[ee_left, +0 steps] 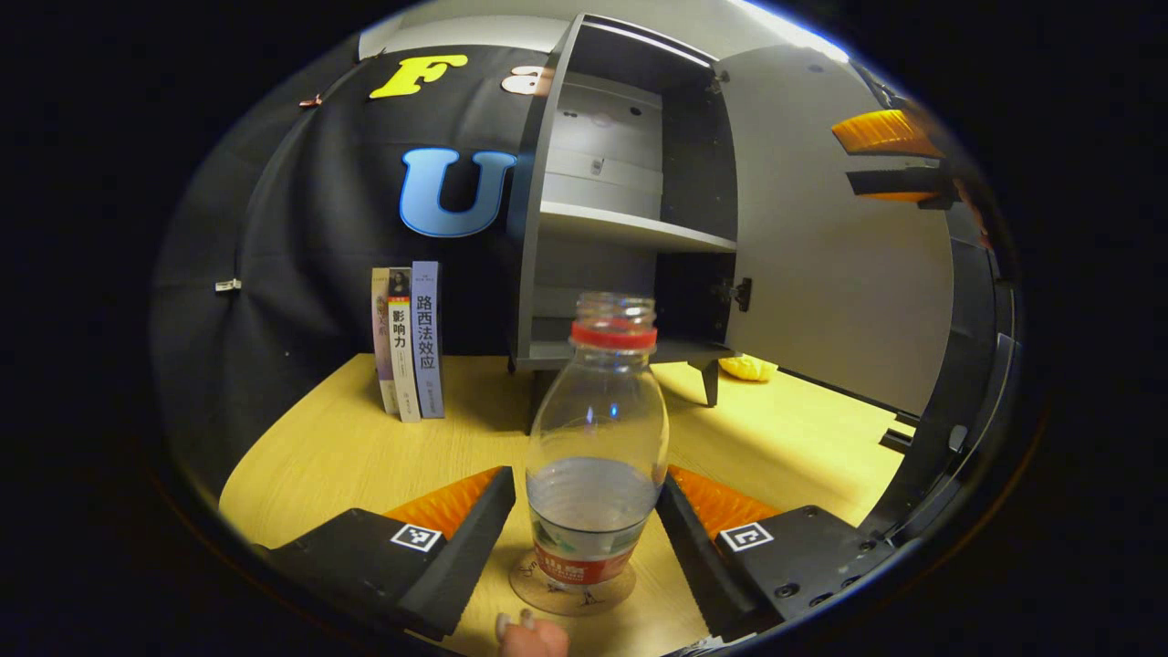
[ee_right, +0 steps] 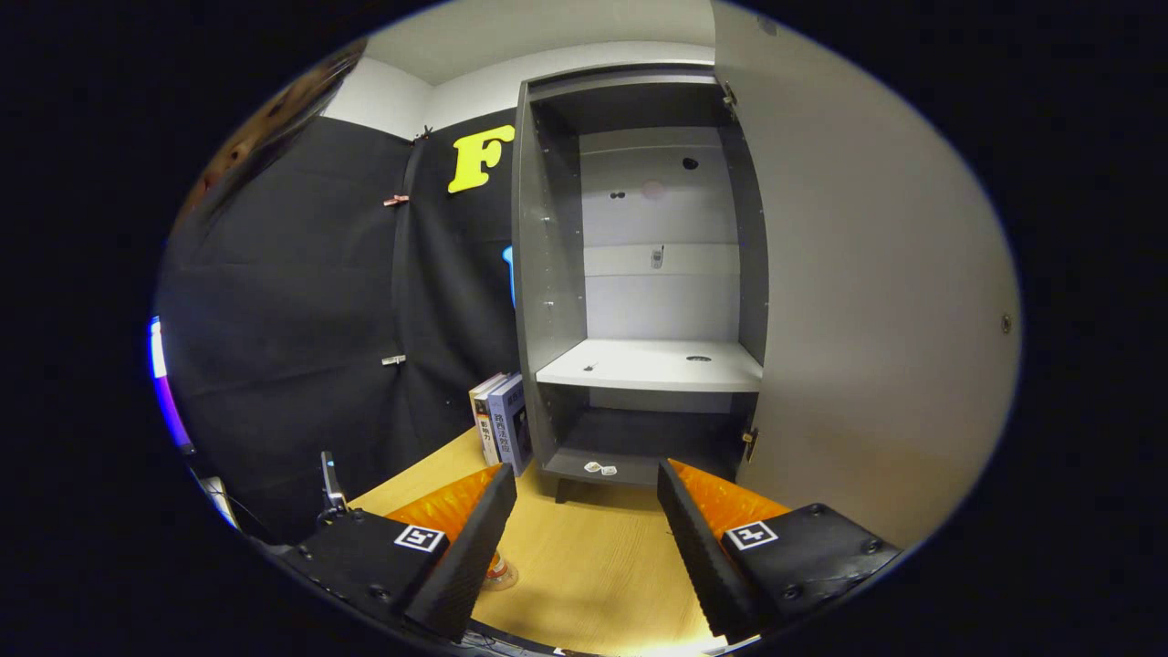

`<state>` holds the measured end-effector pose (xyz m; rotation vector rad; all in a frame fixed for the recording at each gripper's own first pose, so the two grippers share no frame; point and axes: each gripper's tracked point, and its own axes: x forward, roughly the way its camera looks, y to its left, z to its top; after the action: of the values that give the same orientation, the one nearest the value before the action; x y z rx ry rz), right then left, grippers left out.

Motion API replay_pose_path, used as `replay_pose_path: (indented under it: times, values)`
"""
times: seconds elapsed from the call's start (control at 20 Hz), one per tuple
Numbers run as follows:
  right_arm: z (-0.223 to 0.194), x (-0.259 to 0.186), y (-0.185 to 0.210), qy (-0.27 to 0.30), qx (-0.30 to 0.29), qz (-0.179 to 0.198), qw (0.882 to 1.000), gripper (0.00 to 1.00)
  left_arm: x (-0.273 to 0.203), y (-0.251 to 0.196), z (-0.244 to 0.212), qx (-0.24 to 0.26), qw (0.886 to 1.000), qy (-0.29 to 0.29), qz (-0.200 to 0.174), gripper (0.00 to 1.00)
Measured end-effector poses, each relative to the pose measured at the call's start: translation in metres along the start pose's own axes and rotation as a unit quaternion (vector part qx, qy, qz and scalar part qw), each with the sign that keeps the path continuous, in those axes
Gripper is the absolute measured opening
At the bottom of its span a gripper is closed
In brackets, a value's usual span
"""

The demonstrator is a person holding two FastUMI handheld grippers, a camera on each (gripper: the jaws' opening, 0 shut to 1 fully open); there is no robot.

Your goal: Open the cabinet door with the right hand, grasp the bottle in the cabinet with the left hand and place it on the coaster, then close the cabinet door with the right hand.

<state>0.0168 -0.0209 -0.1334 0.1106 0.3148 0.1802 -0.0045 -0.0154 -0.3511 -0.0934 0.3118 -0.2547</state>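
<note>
upright books [ee_left: 408, 339] on wooden table [ee_left: 338, 456]

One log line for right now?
bottle: upright on coaster | left hand-held gripper: open around bottle | cabinet door: open

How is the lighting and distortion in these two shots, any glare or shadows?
Left gripper view: fisheye bends the cabinet; small highlights glint on the bottle; the cabinet casts a soft shadow on the table. Right gripper view: the open door bows outward, the lower compartment is dark, and bright glare sits on the table's near edge.
</note>
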Motion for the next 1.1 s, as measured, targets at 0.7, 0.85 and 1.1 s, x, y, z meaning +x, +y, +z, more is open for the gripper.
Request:
replay_pose_path:
  times: [0.7, 0.85, 1.1]
  values:
    - [0.047, -0.044, -0.026, -0.043, -0.02, -0.039, 0.998, 0.95, -0.037, -0.046, 0.162, 0.043, 0.994, -0.094, -0.038, 0.95]
    - [0.06, -0.074, -0.041, -0.051, -0.027, -0.061, 0.996, 0.95, -0.062, -0.078, 0.187, 0.049, 0.993, -0.088, -0.067, 0.95]
    - [0.082, -0.145, -0.073, -0.074, 0.003, -0.126, 0.989, 0.95, -0.083, -0.15, 0.206, 0.062, 0.985, -0.07, -0.144, 0.93]
